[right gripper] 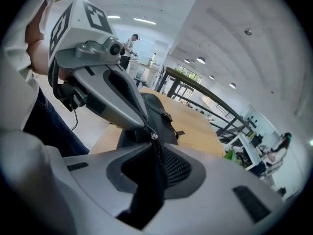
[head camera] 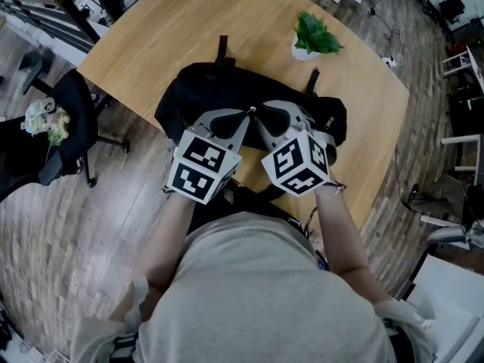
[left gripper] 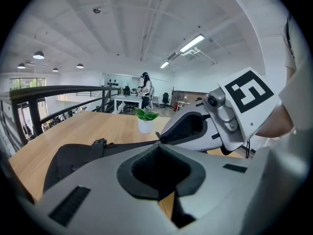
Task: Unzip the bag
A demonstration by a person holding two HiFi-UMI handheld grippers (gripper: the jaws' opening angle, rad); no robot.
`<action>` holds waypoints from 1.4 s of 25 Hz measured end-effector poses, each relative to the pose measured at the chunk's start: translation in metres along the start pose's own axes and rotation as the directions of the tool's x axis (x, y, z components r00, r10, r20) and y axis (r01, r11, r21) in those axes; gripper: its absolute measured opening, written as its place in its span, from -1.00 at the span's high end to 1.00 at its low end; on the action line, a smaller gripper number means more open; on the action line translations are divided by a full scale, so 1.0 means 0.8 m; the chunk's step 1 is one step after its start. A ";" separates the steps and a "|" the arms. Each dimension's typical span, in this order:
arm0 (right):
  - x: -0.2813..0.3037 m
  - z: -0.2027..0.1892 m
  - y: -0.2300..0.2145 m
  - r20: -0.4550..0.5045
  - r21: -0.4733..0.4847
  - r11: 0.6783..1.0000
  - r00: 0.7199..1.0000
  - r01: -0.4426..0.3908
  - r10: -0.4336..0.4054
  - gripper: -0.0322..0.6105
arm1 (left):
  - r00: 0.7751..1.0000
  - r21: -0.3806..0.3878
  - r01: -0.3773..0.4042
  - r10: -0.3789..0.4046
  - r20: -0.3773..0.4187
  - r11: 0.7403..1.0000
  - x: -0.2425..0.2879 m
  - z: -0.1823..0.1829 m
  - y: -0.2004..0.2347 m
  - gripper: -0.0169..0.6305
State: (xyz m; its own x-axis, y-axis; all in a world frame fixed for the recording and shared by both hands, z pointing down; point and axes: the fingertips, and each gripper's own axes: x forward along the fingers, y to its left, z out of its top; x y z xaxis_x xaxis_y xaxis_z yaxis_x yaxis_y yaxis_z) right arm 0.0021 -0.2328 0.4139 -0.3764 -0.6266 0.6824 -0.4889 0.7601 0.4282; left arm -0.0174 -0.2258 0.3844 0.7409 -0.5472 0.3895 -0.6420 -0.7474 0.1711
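A black bag [head camera: 198,89] lies on the round wooden table [head camera: 181,29] in front of me. Both grippers meet tip to tip over its near side. My left gripper [head camera: 247,114] is shut, and in the right gripper view its tips [right gripper: 148,128] pinch the small metal zipper pull [right gripper: 154,135]. My right gripper [head camera: 258,116] faces it from the right. A strip of black bag fabric with the zipper teeth [right gripper: 157,170] runs through its jaws, which are closed on it. In the left gripper view the bag [left gripper: 73,155] lies low at left, behind my shut left gripper [left gripper: 157,143].
A small potted plant [head camera: 312,36] in a white pot stands behind the bag at the table's far right. A black office chair [head camera: 57,138] stands on the floor to the left. The table's near edge runs just under my hands.
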 end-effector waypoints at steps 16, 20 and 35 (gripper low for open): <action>-0.005 -0.003 0.001 -0.004 0.035 0.997 0.998 0.062 -0.061 0.80 | 0.998 -0.107 -0.041 0.046 0.049 0.993 -0.005 -0.005 0.017 0.89; -0.005 -0.008 0.001 0.003 0.073 0.996 0.998 0.058 -0.059 0.81 | 0.996 -0.133 -0.069 0.075 0.048 0.989 -0.015 -0.012 0.034 0.89; -0.006 -0.011 0.000 0.025 0.189 0.980 0.997 0.068 -0.074 0.81 | 0.983 -0.195 -0.163 0.175 0.047 0.967 -0.055 -0.028 0.093 0.88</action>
State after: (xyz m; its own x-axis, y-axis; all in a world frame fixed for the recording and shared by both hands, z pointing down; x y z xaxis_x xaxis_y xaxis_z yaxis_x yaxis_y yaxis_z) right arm 0.0107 -0.2280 0.4156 -0.3587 -0.6854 0.6337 -0.6530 0.6693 0.3543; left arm -0.1022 -0.2488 0.4003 0.6255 -0.6869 0.3701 -0.7801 -0.5604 0.2783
